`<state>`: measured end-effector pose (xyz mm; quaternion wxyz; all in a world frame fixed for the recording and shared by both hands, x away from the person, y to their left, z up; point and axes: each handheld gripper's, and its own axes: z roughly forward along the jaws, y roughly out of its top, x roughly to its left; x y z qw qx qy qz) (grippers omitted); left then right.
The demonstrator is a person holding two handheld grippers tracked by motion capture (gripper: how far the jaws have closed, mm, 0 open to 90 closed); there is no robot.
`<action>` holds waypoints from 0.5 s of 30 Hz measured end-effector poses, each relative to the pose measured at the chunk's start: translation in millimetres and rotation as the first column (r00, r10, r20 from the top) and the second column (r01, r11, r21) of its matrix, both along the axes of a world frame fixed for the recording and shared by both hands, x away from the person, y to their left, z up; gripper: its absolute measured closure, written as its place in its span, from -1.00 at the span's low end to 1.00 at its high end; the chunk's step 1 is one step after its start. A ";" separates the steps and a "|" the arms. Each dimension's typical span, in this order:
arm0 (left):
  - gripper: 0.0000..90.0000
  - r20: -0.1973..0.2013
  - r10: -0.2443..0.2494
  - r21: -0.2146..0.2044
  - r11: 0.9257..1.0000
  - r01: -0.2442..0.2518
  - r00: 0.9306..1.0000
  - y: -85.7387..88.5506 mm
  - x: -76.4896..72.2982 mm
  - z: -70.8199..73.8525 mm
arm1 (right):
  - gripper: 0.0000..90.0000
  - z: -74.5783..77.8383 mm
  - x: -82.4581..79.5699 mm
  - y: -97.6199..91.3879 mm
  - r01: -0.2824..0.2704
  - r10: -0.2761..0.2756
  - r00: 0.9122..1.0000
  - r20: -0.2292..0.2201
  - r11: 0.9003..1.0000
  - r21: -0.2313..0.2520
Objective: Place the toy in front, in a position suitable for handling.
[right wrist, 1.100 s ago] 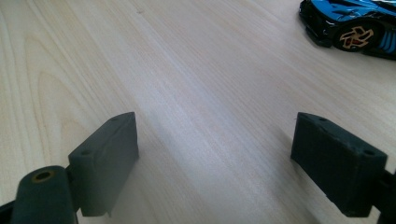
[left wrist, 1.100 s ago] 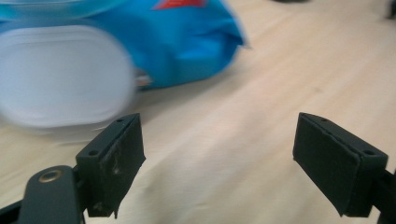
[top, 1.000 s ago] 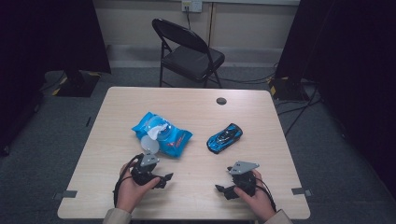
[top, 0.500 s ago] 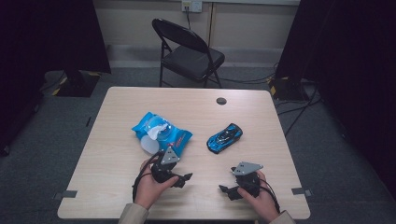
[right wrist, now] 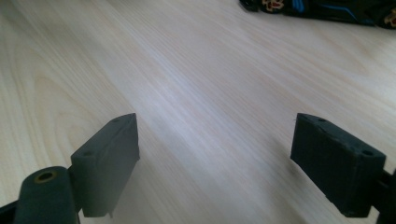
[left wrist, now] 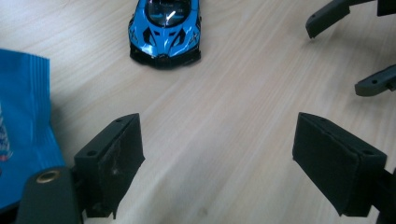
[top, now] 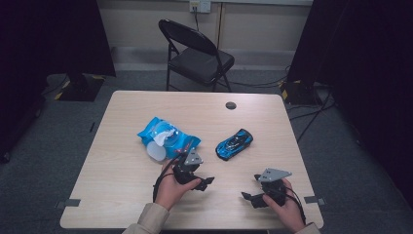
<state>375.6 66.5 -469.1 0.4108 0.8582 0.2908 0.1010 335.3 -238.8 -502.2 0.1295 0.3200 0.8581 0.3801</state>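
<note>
Short of the toy car, we hold the left gripper wide open; a fast approach may push it away.

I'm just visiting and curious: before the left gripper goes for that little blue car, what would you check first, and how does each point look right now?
1. Left gripper jaws apart, nothing between them: ok.
2. Toy car lies ahead of those jaws, though off to one side, not centred: not ok.
3. Bare table between jaws and car: ok.
4. Blue packet close beside the left gripper, may get brushed: cannot tell.
5. Right gripper open, resting apart from the car: ok.
</note>
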 end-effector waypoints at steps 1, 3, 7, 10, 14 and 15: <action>-0.65 0.000 0.000 0.002 1.000 0.000 1.000 -2.1 2.2 0.0 | -0.67 -0.8 0.0 -1.5 0.002 -0.002 1.000 -0.003 1.000 -0.003; -0.65 0.004 -0.003 -0.004 1.000 0.003 1.000 -7.1 6.6 0.1 | -0.67 -1.6 0.5 -4.4 0.002 -0.002 1.000 -0.002 1.000 -0.010; -0.65 0.007 -0.009 0.000 1.000 0.009 1.000 -14.8 13.8 1.2 | -0.67 -3.5 2.5 -6.7 0.010 -0.010 1.000 -0.002 1.000 -0.010; -0.65 0.004 -0.012 0.006 1.000 0.012 1.000 -20.0 18.9 1.4 | -0.68 -5.6 2.3 -6.8 0.000 0.000 1.000 0.003 1.000 -0.011; -0.65 0.009 -0.009 0.011 1.000 0.009 1.000 -25.5 26.0 1.3 | -0.69 -5.9 2.1 -6.9 0.002 -0.002 1.000 0.006 1.000 -0.013; -0.65 0.015 -0.010 0.008 1.000 0.010 1.000 -27.2 28.8 0.7 | -0.69 -5.9 2.0 -6.9 0.004 -0.004 1.000 0.006 1.000 -0.014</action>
